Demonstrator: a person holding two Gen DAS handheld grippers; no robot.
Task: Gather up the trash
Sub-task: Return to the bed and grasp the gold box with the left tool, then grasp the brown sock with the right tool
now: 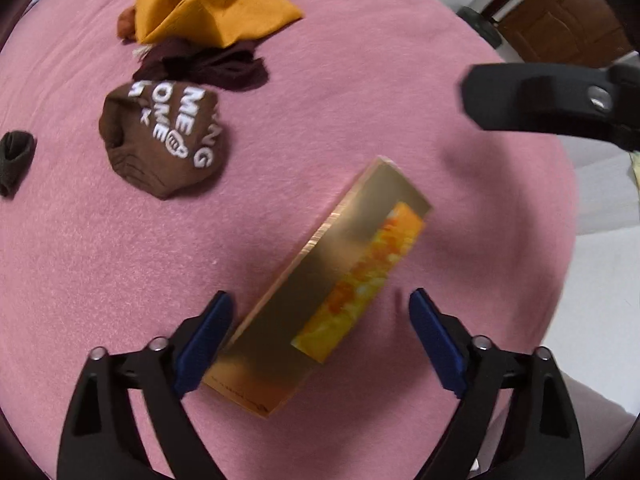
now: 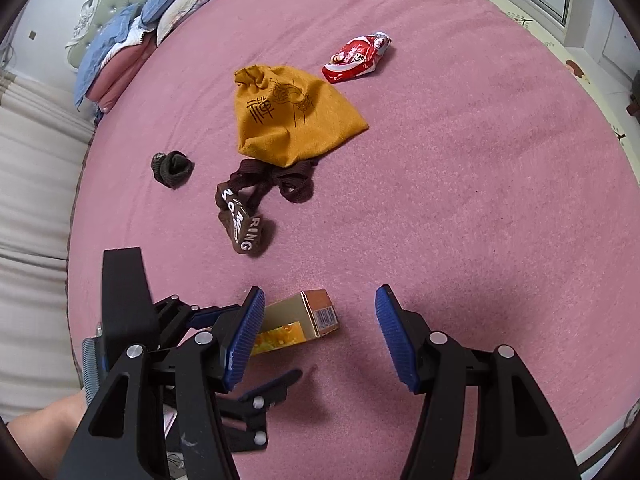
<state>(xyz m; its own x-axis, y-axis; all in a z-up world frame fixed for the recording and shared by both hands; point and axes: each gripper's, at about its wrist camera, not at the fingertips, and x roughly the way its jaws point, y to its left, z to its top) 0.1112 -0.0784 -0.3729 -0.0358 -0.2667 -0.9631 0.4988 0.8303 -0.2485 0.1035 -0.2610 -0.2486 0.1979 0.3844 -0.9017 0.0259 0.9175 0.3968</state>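
The left gripper [image 1: 320, 336] is spread, straddling the gold box [image 1: 336, 280] on the bed [image 1: 360, 100]. The right gripper [image 2: 320, 336] is spread, empty; the box lies at its 11 o'clock.

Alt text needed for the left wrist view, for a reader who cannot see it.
The left claw hangs open over a gold box lying on a pink blanket, one finger on each side of the box. Beyond lie a brown sock with white lettering, a mustard cloth pouch and a dark rolled sock.
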